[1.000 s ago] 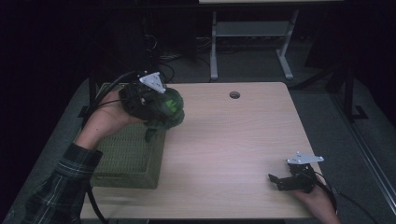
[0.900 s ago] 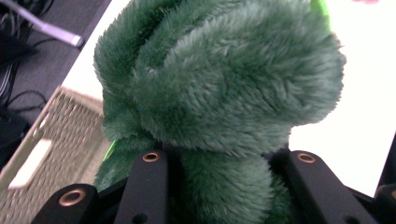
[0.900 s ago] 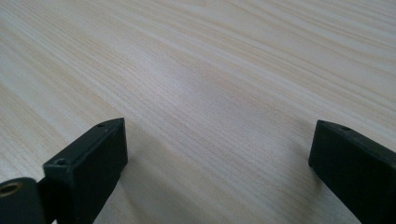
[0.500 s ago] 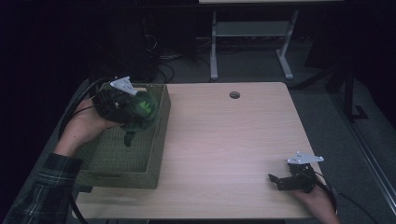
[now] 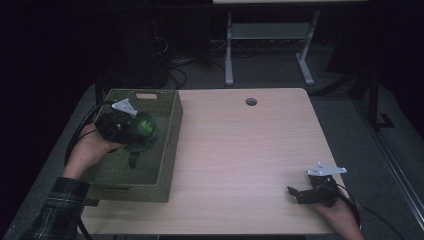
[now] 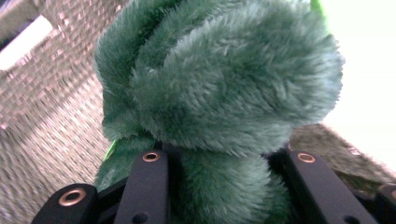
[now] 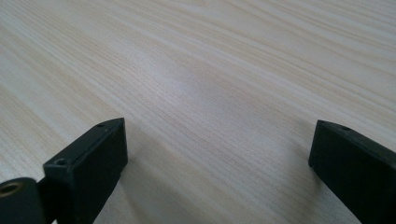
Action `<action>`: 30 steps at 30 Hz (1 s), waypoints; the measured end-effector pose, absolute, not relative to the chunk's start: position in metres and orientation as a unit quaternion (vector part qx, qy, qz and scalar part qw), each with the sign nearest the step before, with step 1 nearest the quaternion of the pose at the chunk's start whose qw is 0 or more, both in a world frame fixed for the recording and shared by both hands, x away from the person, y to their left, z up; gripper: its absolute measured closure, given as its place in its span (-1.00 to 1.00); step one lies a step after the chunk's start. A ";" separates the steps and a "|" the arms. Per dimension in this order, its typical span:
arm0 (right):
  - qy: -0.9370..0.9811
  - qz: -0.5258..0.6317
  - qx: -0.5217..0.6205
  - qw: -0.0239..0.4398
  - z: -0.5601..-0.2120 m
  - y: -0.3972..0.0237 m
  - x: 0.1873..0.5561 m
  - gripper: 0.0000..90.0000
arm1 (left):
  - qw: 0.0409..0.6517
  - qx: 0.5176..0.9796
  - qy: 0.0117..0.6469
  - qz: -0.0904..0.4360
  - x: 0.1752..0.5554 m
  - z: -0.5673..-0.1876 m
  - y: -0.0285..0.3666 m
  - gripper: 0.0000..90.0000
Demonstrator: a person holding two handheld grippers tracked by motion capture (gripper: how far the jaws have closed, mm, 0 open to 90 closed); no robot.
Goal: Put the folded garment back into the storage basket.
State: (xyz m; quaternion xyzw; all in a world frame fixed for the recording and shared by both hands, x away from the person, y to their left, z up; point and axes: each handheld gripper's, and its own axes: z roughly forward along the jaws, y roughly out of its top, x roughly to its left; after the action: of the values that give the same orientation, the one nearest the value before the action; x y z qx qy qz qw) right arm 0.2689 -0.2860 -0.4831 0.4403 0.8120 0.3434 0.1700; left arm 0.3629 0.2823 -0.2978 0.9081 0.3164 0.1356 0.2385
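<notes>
Over the woven green basket (image 5: 169, 150) at the table's (image 5: 250, 160) left side, my left gripper (image 5: 131, 131) has its jaws clamped on a fuzzy green plush toy (image 6: 219, 88), which hangs inside the basket walls, above its floor. If I let go while the soft fur is bunched between the jaws, I judge it could snag, or flop against the rim and tumble out. Far right of the basket, my right gripper (image 5: 296, 194) rests on the table with jaws spread wide, holding nothing.
</notes>
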 end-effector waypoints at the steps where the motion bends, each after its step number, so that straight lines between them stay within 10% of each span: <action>1: 0.812 0.343 0.440 0.170 -0.483 -0.286 0.269 -0.91 | 0.239 0.906 0.322 0.134 0.364 -0.303 0.284 0.42; 30: 0.812 0.343 0.440 0.170 -0.483 -0.286 0.269 -0.91 | 0.199 0.915 0.341 0.077 0.380 -0.406 0.279 0.17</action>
State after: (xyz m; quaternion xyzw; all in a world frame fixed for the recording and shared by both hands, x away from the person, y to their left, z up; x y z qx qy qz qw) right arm 0.2688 -0.2860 -0.4832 0.4405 0.8120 0.3433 0.1698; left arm 0.3802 0.2790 -0.4059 0.9154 0.3412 0.0773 0.1992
